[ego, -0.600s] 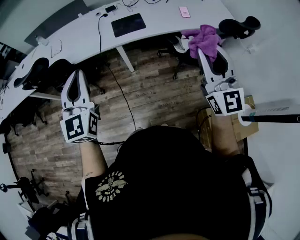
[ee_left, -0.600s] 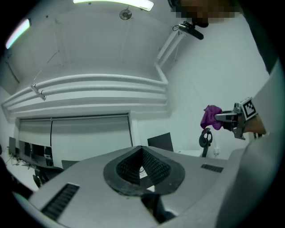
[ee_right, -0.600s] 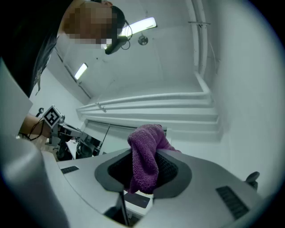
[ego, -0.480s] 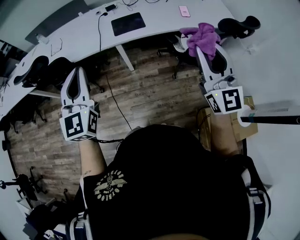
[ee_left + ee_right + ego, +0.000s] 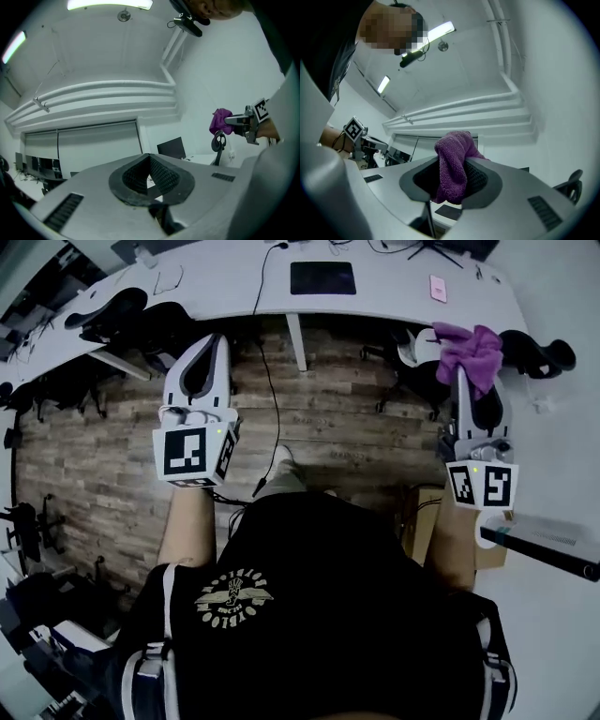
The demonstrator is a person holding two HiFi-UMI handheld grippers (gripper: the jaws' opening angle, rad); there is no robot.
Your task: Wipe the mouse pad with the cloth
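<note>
The black mouse pad (image 5: 322,277) lies flat on the long white desk (image 5: 394,298) at the far side of the head view. My right gripper (image 5: 466,371) is shut on the purple cloth (image 5: 468,345), which bunches out past its tips over a chair by the desk's right end. In the right gripper view the cloth (image 5: 454,145) hangs between the dark pads of that gripper (image 5: 452,163). My left gripper (image 5: 215,337) is held over the wooden floor short of the desk, shut with nothing in it; its pads meet at the tip (image 5: 150,158). Both grippers are well short of the mouse pad.
A pink phone (image 5: 438,287) lies on the desk right of the pad, and a black cable (image 5: 267,352) drops from the desk to the floor. Dark office chairs (image 5: 122,310) stand along the desk. A cardboard box (image 5: 419,514) sits by my right side.
The view has swung so the desk and mouse pad now lie straight ahead. Both grippers sit nearer the desk, and the right one still holds the cloth.
</note>
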